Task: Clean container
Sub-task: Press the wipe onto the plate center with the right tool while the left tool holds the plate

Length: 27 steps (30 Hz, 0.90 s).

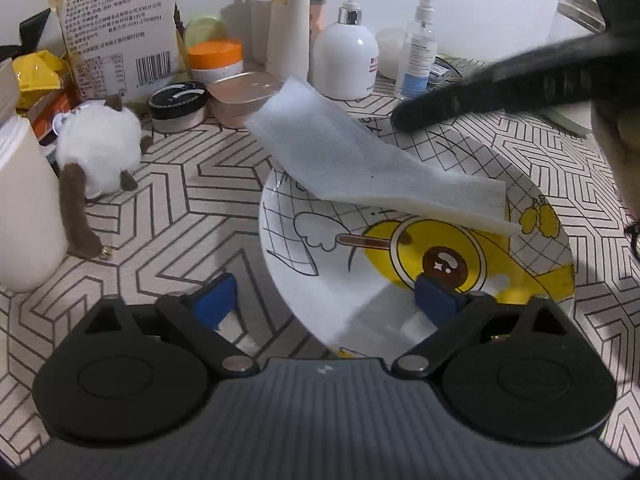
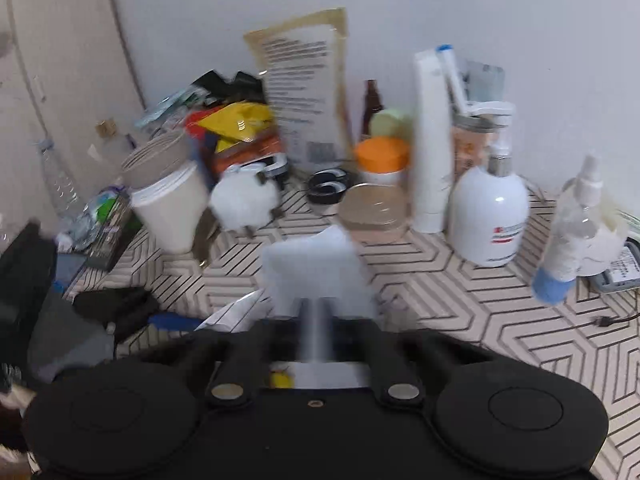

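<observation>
On the table (image 1: 192,184), which has a cloth with a pattern of black lines, I see the plate (image 1: 320,280) close in front of my left gripper (image 1: 326,300). The plate is white and shallow. It carries a cartoon drawing: a grid of thin black lines, a small white wing shape, a big yellow round part with a brown spot in it, and two small yellow figures near the right rim. Its near side looks bare and white, with a grey shadow on it.

The jaws of my left gripper are wide apart. One blue pad (image 1: 216,300) is over the table just left of the plate, the other is over the plate's inside, and neither presses on the rim.

A folded white paper towel (image 1: 360,168) hangs tilted above the far half of the plate. Its lower right corner comes close to the rim near the yellow figures; I cannot tell if it touches. In the right wrist view, which is blurred, my right gripper (image 2: 316,312) has its jaws closed on this towel, and the sheet stands up in front of them.

Behind the plate stand a white pump bottle (image 1: 346,60), a clear spray bottle (image 1: 418,60), a jar with an orange lid (image 1: 216,60) and a printed bag (image 1: 120,20). A white fluffy toy (image 1: 98,152) lies to the left.
</observation>
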Available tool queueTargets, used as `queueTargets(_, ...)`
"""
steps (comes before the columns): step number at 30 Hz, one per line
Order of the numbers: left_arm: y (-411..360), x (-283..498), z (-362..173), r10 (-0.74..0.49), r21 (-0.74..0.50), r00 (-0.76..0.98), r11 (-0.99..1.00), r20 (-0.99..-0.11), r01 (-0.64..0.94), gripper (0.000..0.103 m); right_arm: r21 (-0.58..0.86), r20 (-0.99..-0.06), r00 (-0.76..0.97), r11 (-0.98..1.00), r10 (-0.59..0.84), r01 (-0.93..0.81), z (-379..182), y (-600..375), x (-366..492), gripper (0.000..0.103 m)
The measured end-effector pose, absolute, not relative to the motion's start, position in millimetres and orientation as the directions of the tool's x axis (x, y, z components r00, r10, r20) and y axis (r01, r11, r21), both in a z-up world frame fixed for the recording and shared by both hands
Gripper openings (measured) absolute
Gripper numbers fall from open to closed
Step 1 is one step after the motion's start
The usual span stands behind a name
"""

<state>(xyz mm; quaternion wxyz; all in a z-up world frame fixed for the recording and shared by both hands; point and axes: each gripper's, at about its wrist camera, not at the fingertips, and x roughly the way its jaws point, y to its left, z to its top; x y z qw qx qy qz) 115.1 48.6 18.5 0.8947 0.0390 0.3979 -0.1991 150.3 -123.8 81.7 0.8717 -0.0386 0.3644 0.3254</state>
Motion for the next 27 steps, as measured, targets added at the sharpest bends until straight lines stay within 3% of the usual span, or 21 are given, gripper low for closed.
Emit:
queueTargets(6, 57, 121, 17, -0.306, -0.101, 0.612, 0.933, -0.729, 0.346, 0.093, 0.1, -0.709, 0.512, 0.788, 0.485, -0.608, 66, -97, 146, 0.009)
queueTargets(8, 59, 123, 17, -0.307, -0.105, 0.615, 0.934, -0.726, 0.342, 0.092, 0.093, -0.734, 0.498, 0.795, 0.462, -0.6, 56, -93, 150, 0.023)
queueTargets(12, 59, 123, 16, -0.306, -0.104, 0.617, 0.934, -0.725, 0.341, 0.092, 0.059, -0.746, 0.506, 0.801, 0.432, -0.596, 42, -89, 151, 0.035)
queueTargets(22, 57, 119, 16, -0.295, -0.073, 0.626, 0.932, -0.722, 0.355, 0.095, 0.143, -0.755, 0.4, 0.726, 0.52, -0.673, 42, -85, 138, 0.036)
queueTargets(24, 57, 119, 16, -0.296, -0.077, 0.625, 0.932, -0.722, 0.354, 0.095, 0.142, -0.751, 0.413, 0.737, 0.515, -0.661, 42, -89, 139, 0.027)
queueTargets(27, 60, 122, 16, -0.292, -0.093, 0.622, 0.939, -0.727, 0.332, 0.095, 0.068, -0.751, 0.486, 0.784, 0.448, -0.617, 42, -94, 142, 0.026)
